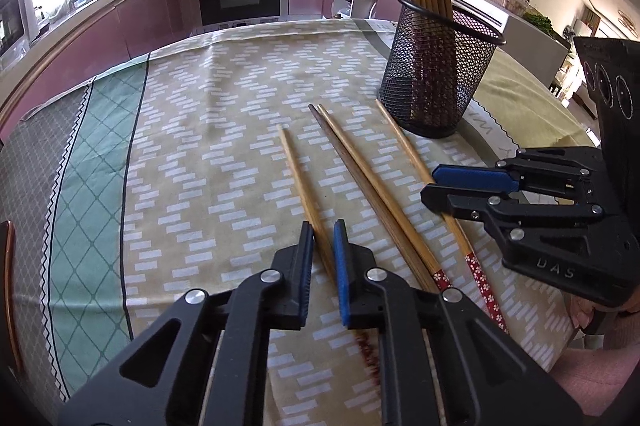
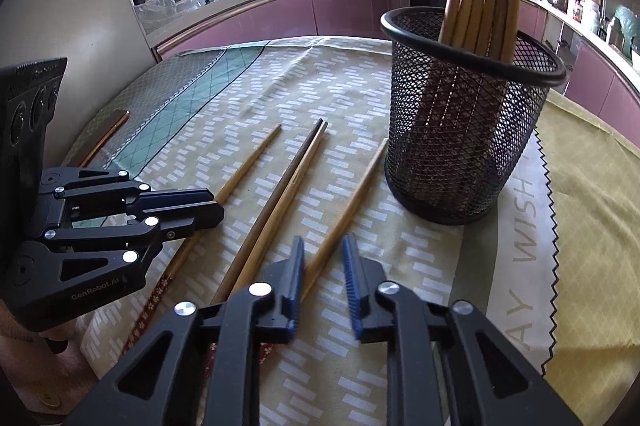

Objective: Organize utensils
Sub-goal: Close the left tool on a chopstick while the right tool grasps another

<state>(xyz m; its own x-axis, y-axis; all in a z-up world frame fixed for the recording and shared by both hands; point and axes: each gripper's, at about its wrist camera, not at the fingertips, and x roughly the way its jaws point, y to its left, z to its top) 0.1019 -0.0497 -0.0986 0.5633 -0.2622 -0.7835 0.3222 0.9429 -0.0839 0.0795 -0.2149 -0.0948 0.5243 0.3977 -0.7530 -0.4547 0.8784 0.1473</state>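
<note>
The left gripper [image 1: 323,228] has its black, blue-padded jaws closed on a light wooden chopstick [image 1: 301,182] lying on the patterned tablecloth [image 1: 192,130]. Just right of it lie two longer brown chopsticks [image 1: 360,178] side by side. Further right, the right gripper [image 1: 430,186] pinches a red-ended wooden chopstick [image 1: 404,142]. Ahead and right stands a black mesh holder [image 1: 436,74] filled with chopsticks.

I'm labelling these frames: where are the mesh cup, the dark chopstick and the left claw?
mesh cup [image 2: 460,154], right wrist view, on its mesh wall
dark chopstick [image 1: 348,166], left wrist view, on its shaft
left claw [image 1: 323,246], left wrist view, midway between fingertips
</note>
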